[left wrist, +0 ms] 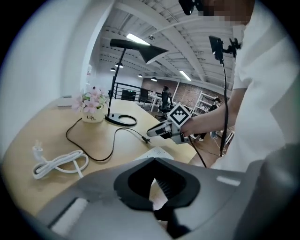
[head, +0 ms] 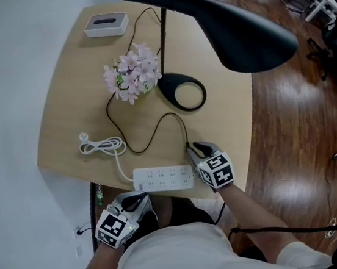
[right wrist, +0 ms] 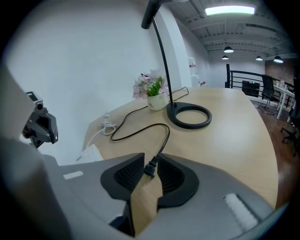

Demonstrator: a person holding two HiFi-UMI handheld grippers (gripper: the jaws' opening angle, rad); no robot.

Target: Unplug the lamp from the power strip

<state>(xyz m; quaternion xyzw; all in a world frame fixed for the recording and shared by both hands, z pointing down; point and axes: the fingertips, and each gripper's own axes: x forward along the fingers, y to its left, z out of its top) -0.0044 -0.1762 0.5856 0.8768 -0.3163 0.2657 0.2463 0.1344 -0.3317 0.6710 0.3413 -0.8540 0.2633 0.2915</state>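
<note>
Head view: a desk lamp (head: 228,24) stands on the pale wooden tabletop (head: 228,117), its ring base (head: 182,91) near the middle. A pot of pink flowers (head: 133,74) sits just beside the base, toward the left edge. A white box (head: 105,24) lies at the far edge. The white power strip (head: 163,178) lies along the near edge, with its own white cable (head: 102,147) coiled near the left edge. The lamp's black cord (head: 139,144) loops from the base toward the near edge and ends at the right gripper (head: 195,152), just beside the strip's right end. The left gripper (head: 131,202) hangs off the table, below the near edge and near the strip's left end.

Left gripper view: the left gripper (left wrist: 157,192) has its jaws drawn together to a thin slit with nothing between them. Beyond it, the right gripper (left wrist: 157,132) holds the lamp plug (left wrist: 146,138) clear of the power strip (left wrist: 157,153), its prongs bare.

Right gripper view: the right gripper (right wrist: 149,180) has its jaws clamped on the black plug (right wrist: 150,169), one ribbed pad on each side. The cord (right wrist: 140,131) runs from the plug toward the lamp base (right wrist: 190,116). The power strip (right wrist: 91,153) lies apart, at the near edge on the left.
</note>
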